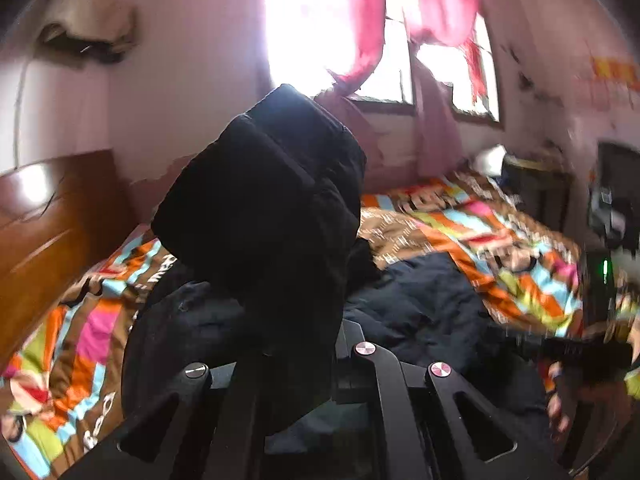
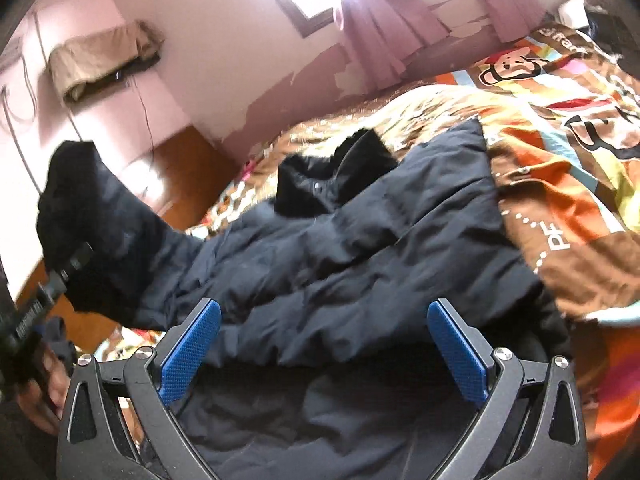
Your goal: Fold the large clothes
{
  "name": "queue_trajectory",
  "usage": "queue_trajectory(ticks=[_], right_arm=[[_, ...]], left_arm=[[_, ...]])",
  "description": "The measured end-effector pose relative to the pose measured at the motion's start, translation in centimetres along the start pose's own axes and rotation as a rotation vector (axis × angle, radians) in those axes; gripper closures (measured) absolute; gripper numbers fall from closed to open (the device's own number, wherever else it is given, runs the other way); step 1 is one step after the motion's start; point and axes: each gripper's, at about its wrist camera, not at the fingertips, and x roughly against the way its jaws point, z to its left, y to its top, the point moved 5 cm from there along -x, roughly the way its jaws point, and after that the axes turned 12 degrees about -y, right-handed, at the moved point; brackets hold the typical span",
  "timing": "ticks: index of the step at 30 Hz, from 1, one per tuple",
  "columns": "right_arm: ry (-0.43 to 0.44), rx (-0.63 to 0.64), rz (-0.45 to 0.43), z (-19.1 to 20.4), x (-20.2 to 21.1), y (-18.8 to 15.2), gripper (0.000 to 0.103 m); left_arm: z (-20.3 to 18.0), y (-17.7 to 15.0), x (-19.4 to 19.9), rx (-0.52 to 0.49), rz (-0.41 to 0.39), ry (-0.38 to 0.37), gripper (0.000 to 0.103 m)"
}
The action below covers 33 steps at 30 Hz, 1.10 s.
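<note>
Left tool [image 1: 288, 364] clamped on jacket sleeve [image 1: 264, 208], lifted to fold inward; right tool [image 2: 324, 344] apart, hovering above jacket [image 2: 360, 248] on bed [image 2: 560, 184].

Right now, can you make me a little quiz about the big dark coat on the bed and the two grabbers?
1. True or false: the right gripper is open, its blue pads wide apart over the dark jacket.
2. Which part of the jacket does the left gripper lift off the bedspread? A) the collar B) the sleeve C) the hem
3. Fill in: the curtains at the window are ____.

Key: 1 true. 2 B. 3 pink.
</note>
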Motion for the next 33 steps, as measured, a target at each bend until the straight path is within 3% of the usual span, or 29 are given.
queue_trajectory(ticks=[7, 11, 15, 19, 22, 24, 26, 31, 33], right_arm=[[0.034, -0.123, -0.034, -5.0, -1.1, 0.5, 0.001], [0.196, -0.207, -0.045, -6.5, -1.0, 0.9, 0.001], [0.393, -0.301, -0.014, -6.5, -1.9, 0.8, 0.001], [0.458, -0.34, 0.031, -6.0, -3.3, 0.1, 0.001], [0.492, -0.377, 0.067, -5.9, -4.5, -0.7, 0.001], [0.503, -0.413, 0.092, -6.0, -5.5, -1.3, 0.001], [0.526, -0.441, 0.103, -6.0, -6.3, -2.2, 0.001], [0.52, -0.44, 0.171, -5.0, -8.0, -3.6, 0.001], [0.505, -0.448, 0.188, -4.7, -8.3, -4.2, 0.001]], left_arm=[[-5.9, -3.7, -5.9, -0.068, 0.156, -0.099, 0.096], [-7.6, -6.4, -8.5, -0.052, 0.249, -0.164, 0.096], [-8.0, -8.4, -9.8, -0.044, 0.322, -0.18, 0.096], [-8.6, -9.6, -10.1, -0.062, 0.372, -0.209, 0.094], [-9.4, -10.2, -9.9, -0.107, 0.408, -0.23, 0.081], [-10.0, -10.3, -9.7, -0.124, 0.42, -0.252, 0.063], [-10.7, -10.6, -9.5, -0.147, 0.425, -0.272, 0.052], [-11.4, -10.5, -8.7, -0.144, 0.414, -0.291, 0.045], [-10.9, -10.2, -7.7, -0.114, 0.393, -0.289, 0.033]])
